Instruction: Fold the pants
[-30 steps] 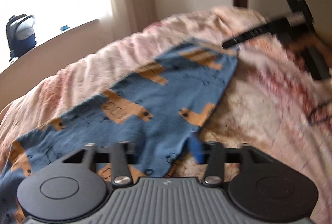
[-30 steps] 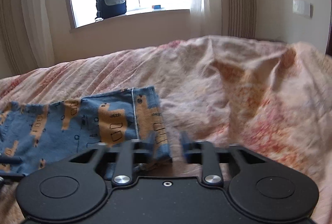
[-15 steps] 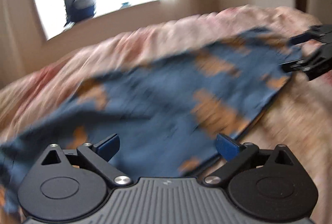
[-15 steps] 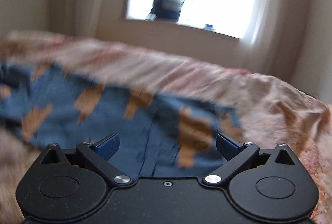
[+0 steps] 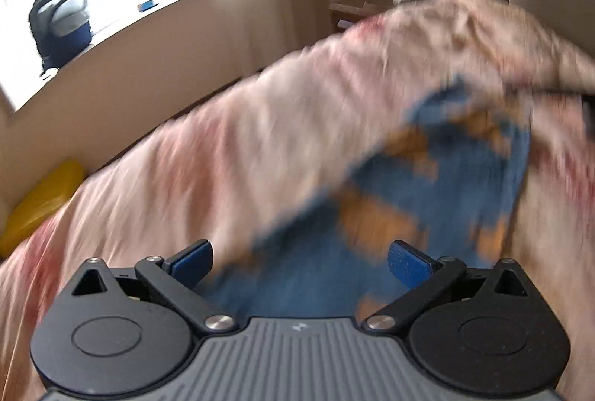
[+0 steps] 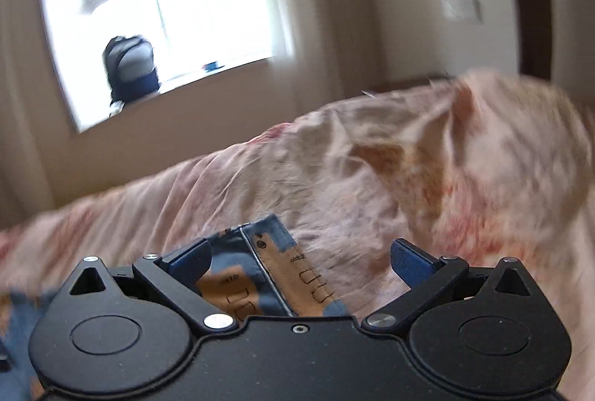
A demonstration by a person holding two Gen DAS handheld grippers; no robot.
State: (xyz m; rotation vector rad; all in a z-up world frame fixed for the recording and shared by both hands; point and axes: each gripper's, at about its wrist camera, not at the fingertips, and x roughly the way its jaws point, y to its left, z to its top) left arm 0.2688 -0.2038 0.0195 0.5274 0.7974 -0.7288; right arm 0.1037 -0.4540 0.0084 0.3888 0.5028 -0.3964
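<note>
The blue pants (image 5: 427,193) with orange animal prints lie flat on the pink bed cover (image 5: 223,155); the left wrist view is blurred by motion. My left gripper (image 5: 299,261) is open and empty above the near part of the pants. In the right wrist view a corner of the pants (image 6: 267,267) with a white seam lies just below my right gripper (image 6: 299,259), which is open and empty.
A dark backpack (image 5: 61,25) stands on the windowsill, also in the right wrist view (image 6: 130,70). A yellow object (image 5: 41,200) lies at the bed's left edge. A wooden nightstand (image 5: 372,5) stands behind the bed. The cover is rumpled at the right (image 6: 483,155).
Both grippers were shut on the pants a second ago; both have opened and let go. The pants now lie on the bed and both cameras have swung and lifted away.
</note>
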